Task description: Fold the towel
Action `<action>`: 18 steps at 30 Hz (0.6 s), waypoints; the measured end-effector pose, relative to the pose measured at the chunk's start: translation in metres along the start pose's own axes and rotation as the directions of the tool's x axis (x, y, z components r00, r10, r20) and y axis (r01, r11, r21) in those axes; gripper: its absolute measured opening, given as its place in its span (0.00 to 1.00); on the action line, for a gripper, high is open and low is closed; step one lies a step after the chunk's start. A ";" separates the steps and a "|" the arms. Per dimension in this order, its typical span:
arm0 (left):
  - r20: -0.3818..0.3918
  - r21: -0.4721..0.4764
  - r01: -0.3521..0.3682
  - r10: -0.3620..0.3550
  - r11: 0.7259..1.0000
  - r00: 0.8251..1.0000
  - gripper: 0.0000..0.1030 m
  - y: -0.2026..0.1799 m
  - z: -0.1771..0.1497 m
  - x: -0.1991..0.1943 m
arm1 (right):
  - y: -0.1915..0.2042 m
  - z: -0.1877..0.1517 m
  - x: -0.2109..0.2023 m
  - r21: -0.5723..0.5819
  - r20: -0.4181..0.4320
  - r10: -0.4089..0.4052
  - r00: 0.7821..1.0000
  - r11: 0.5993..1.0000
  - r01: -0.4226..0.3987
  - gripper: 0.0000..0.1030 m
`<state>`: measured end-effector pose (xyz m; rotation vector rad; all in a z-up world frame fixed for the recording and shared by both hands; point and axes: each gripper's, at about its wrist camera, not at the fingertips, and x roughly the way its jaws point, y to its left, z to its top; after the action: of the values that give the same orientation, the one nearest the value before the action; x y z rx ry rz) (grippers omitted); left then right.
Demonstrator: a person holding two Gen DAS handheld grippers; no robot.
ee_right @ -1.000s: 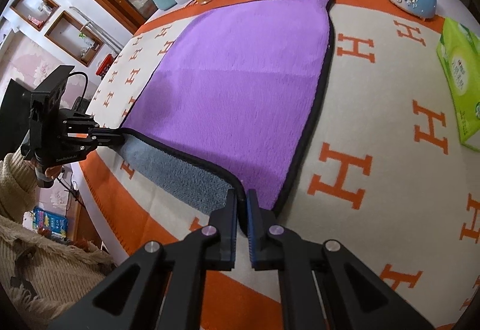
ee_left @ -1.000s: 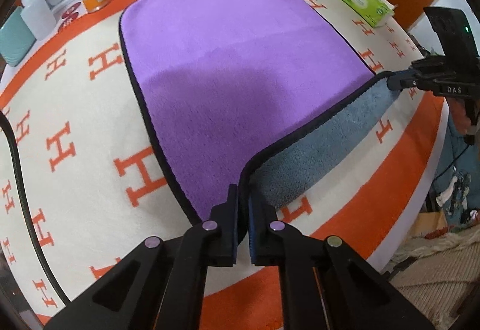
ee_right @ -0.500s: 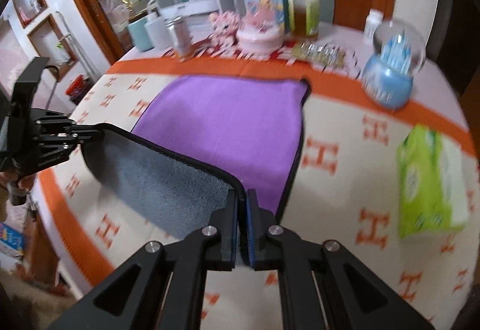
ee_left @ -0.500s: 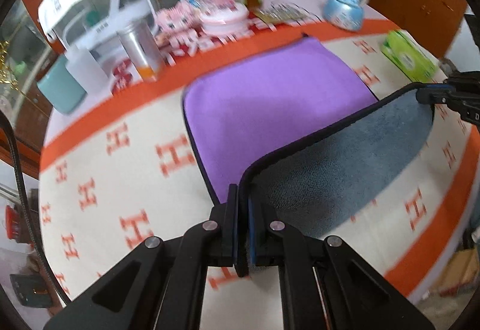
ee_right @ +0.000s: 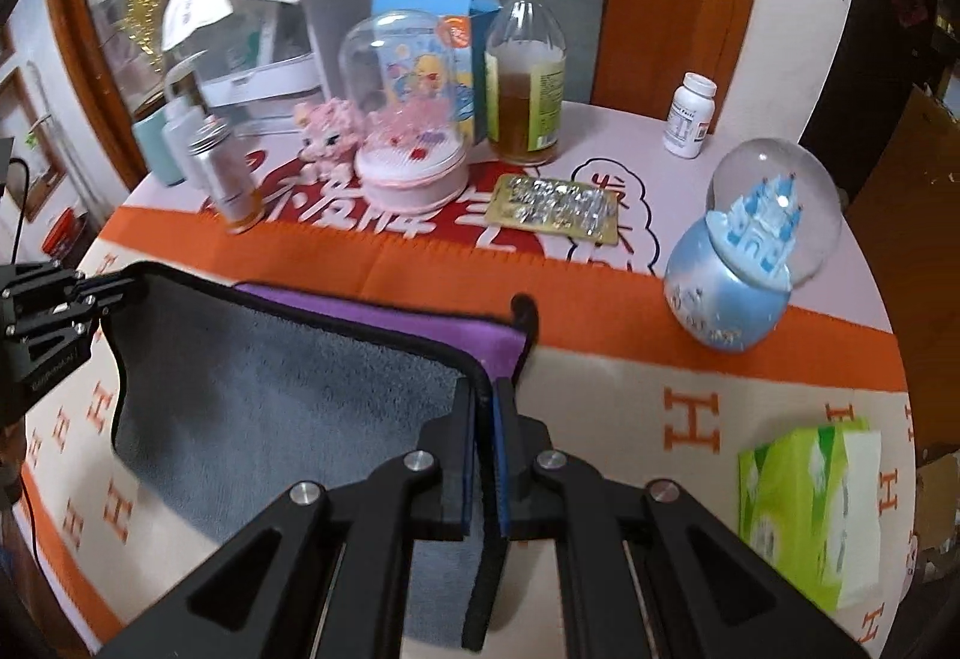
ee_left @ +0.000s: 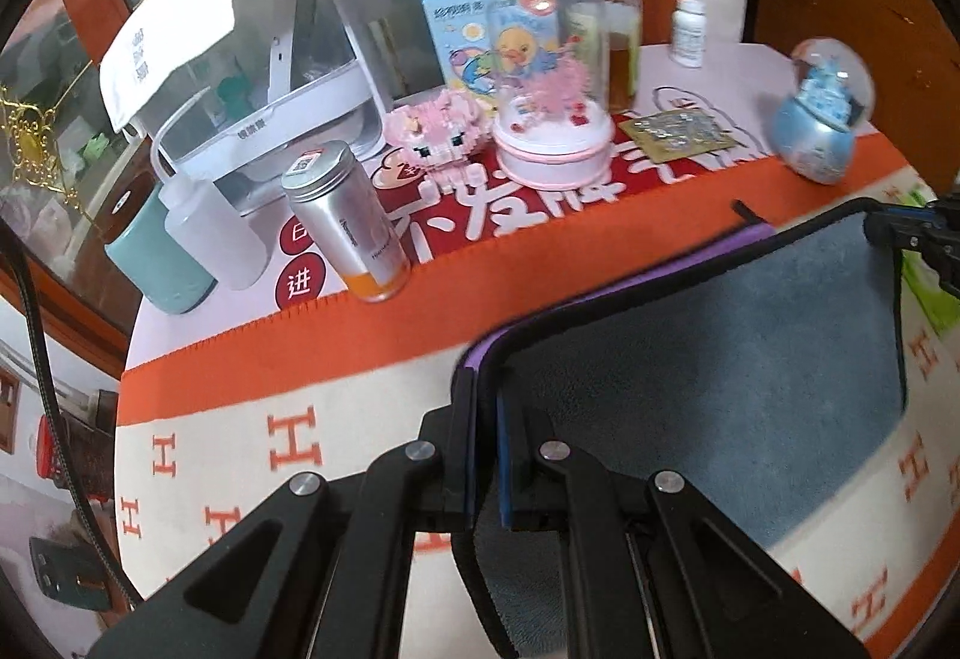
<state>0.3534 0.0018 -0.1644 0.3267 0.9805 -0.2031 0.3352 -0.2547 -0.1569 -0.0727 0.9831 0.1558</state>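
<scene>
The towel (ee_left: 708, 359) is purple on one side and grey on the other, with a black hem. Its near half is lifted and carried over the far half, so the grey side (ee_right: 270, 389) faces me and only a purple strip (ee_right: 420, 320) shows at the far edge. My left gripper (ee_left: 486, 407) is shut on one lifted corner. My right gripper (ee_right: 485, 407) is shut on the other lifted corner. Each gripper also shows in the other's view, the right gripper (ee_left: 900, 233) at the right edge and the left gripper (ee_right: 90, 293) at the left edge.
The table has a cream and orange cloth (ee_left: 252, 377). Along its far side stand a metal can (ee_left: 348, 224), a pink domed toy (ee_left: 552, 143), a bottle (ee_right: 527, 77), a pill bottle (ee_right: 690, 116), a blue snow globe (ee_right: 750, 263) and a blister pack (ee_right: 558, 209). A green tissue pack (ee_right: 810, 509) lies right.
Both grippers have carried the towel's near edge up and toward the far edge. The grey underside now covers nearly all of the purple side.
</scene>
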 end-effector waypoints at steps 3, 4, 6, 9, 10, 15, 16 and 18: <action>-0.017 -0.003 -0.019 0.019 1.000 1.000 0.03 0.001 0.006 0.020 | 0.000 0.010 0.019 0.017 -0.014 -0.018 1.000 1.000 0.019 0.05; -0.021 -0.006 -0.022 0.022 1.000 1.000 0.03 0.001 0.008 0.026 | 0.000 0.012 0.025 0.019 -0.020 -0.025 0.999 0.999 0.025 0.05; -0.037 -0.016 -0.027 0.026 1.000 0.999 0.03 0.000 0.011 0.040 | 0.002 0.015 0.038 0.023 -0.033 -0.042 0.999 0.999 0.042 0.05; -0.051 -0.027 -0.027 0.026 0.999 0.998 0.04 -0.001 0.013 0.056 | 0.002 0.017 0.056 0.023 -0.056 -0.063 0.996 0.998 0.064 0.05; -0.055 -0.030 -0.028 0.027 0.999 0.998 0.04 -0.002 0.013 0.061 | 0.003 0.017 0.061 0.021 -0.063 -0.071 0.995 0.997 0.073 0.05; -0.089 -0.048 -0.039 0.035 0.998 0.995 0.09 -0.002 0.013 0.081 | 0.006 0.016 0.081 -0.001 -0.086 -0.109 0.990 0.994 0.109 0.07; -0.094 -0.052 -0.042 0.037 0.998 0.995 0.14 -0.002 0.013 0.083 | 0.006 0.016 0.083 0.001 -0.092 -0.119 0.989 0.993 0.119 0.10; -0.104 -0.065 -0.047 0.040 0.997 0.994 0.38 0.001 0.013 0.086 | 0.003 0.018 0.084 0.026 -0.091 -0.141 0.986 0.989 0.144 0.17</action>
<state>0.4102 -0.0039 -0.2301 0.2989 1.0789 -0.1146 0.3952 -0.2407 -0.2173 -0.1212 1.0650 0.0050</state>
